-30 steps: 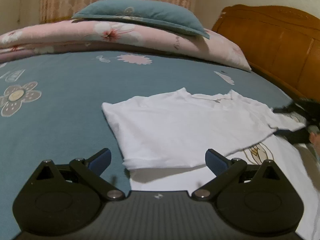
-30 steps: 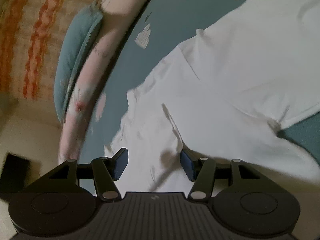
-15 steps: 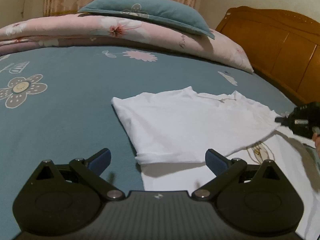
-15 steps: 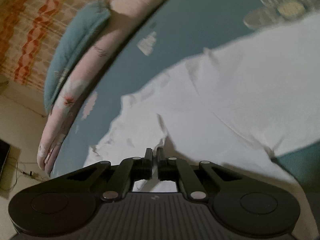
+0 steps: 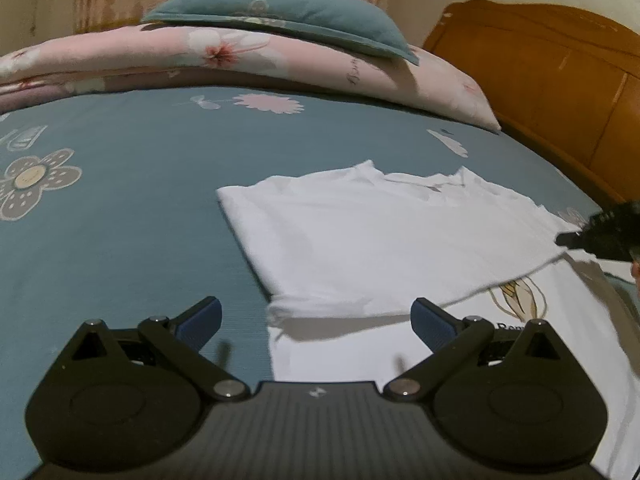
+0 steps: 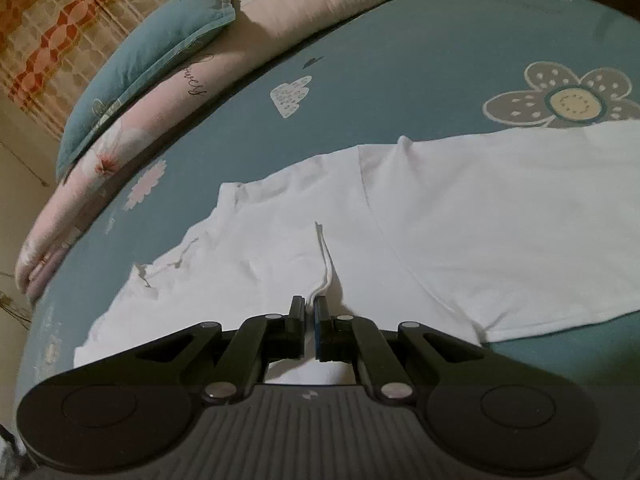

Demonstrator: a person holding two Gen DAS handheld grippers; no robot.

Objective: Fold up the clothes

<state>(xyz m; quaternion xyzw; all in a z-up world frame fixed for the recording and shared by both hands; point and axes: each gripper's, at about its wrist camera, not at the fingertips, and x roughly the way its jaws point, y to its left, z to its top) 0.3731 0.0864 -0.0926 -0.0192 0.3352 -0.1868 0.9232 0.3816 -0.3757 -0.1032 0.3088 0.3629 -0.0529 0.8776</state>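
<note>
One white shirt (image 5: 360, 248) lies on the teal bed (image 5: 120, 240), toward the headboard-side edge and well short of the pillow (image 5: 280, 20) and rolled quilt (image 5: 240, 56) along the far edge. It is already partly folded: one layer is laid over the printed front. The right gripper (image 6: 309, 312) is clenched on a thin pinch of the shirt's edge, and a raised ridge of cloth runs away from its tips. The left gripper (image 5: 316, 316) is spread wide, hovering just over the shirt's near folded edge with nothing between its pads (image 5: 200, 316).

The shirt looks light, thin and limp. It should drape and sag from any single hold, so a corner lifted alone will likely trail and crease. Its smooth knit may slip from a shallow pinch. Best holds seem to be hems, seams or corners, where the cloth is doubled. The near folded corner below the left gripper looks a fair second hold, so both ends rise together.
</note>
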